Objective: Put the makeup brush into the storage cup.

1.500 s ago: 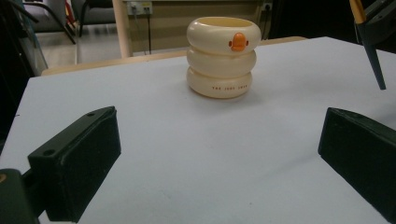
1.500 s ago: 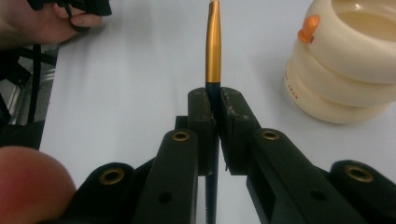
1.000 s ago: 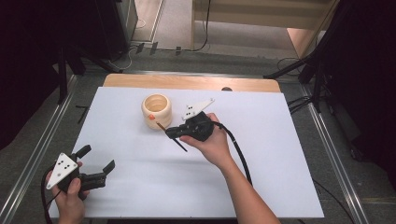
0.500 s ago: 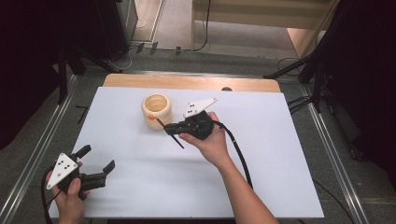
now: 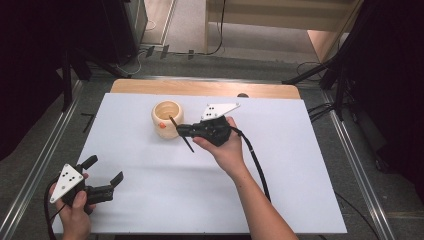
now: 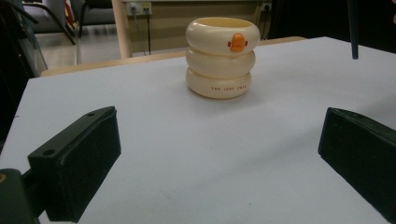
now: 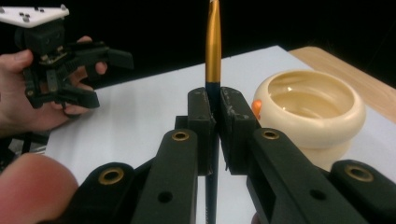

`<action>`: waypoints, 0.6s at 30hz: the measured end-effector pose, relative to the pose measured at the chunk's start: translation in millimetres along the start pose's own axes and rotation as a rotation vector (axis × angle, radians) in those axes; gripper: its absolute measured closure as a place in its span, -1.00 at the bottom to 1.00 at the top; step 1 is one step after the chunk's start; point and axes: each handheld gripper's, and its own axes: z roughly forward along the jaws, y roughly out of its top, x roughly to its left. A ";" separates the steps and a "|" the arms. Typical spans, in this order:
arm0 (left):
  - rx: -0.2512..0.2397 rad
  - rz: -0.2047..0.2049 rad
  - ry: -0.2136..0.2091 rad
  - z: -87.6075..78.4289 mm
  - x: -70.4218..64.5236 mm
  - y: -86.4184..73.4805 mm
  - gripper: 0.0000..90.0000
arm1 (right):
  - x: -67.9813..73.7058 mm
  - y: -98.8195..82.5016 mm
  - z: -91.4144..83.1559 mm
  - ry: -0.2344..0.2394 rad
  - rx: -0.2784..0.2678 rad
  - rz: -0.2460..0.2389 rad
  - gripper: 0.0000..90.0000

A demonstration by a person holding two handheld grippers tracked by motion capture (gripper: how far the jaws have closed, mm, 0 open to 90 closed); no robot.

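- Left gripper (image 5: 102, 179), lower left of the high view: jaws spread apart, nothing between them, clear of the work.
- Right gripper (image 5: 181, 131), centre of the frame: jaws clamped together on a thin brush (image 7: 213, 56) — gold ferrule above the pads, dark handle below.
- Cream ringed cup (image 5: 166, 119), just beyond, upper centre: brush end sits at its rim.
- Risk: the thin handle may pivot in the pads — the tip then strikes the rim, tipping the cup.
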 end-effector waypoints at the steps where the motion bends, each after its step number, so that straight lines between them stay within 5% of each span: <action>1: 0.001 0.000 0.000 0.0 0.0 0.0 -1.00 | -0.3 0.2 -0.4 -0.002 -0.005 0.001 0.88; 18: -0.001 0.000 0.000 0.1 -0.3 0.1 -1.00 | -2.4 4.9 -3.8 -0.054 -0.099 0.002 0.88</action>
